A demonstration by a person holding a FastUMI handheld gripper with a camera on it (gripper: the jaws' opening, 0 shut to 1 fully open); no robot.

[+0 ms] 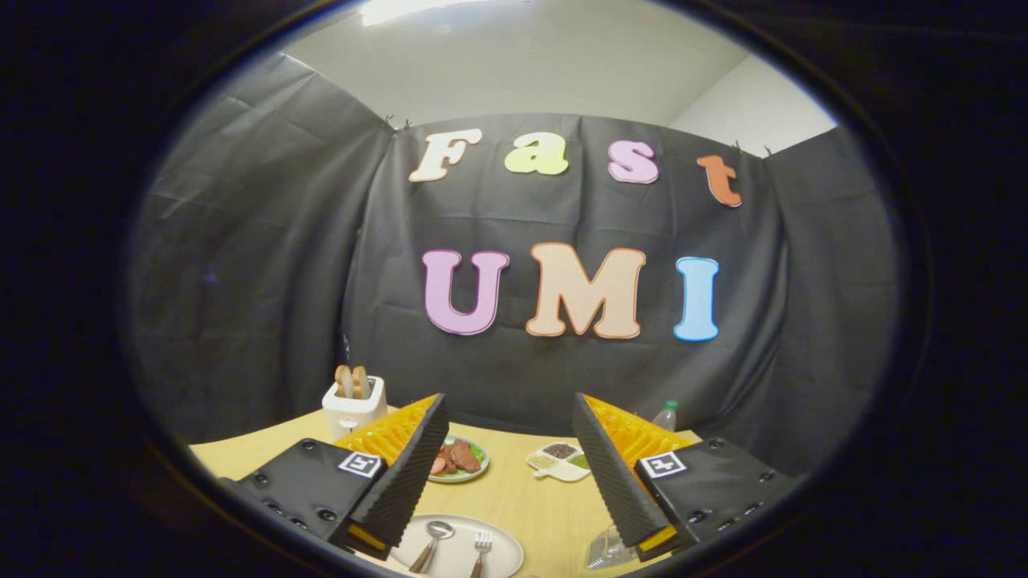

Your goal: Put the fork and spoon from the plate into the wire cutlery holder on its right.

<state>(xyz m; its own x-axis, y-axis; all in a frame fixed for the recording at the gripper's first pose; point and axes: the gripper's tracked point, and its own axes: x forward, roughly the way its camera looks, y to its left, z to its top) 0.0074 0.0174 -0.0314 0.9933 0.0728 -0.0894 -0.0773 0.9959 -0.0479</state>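
Observation:
A white plate (502, 552) lies on the wooden table low between my fingers. On it rest a spoon (434, 539) on the left and a fork (481, 547) on the right, both with wooden handles, bowl and tines pointing away from me. My gripper (509, 417) is open, raised above the table, with nothing between its fingers (414, 474). Close under the right finger sits part of a see-through object (606, 549), half hidden; I cannot tell whether it is the cutlery holder.
A white toaster (354, 404) with two bread slices stands at the back left. Beyond the fingers are a green plate of meat (459, 459) and a white divided dish of grains (560, 461). A clear bottle (665, 415) stands at the back right.

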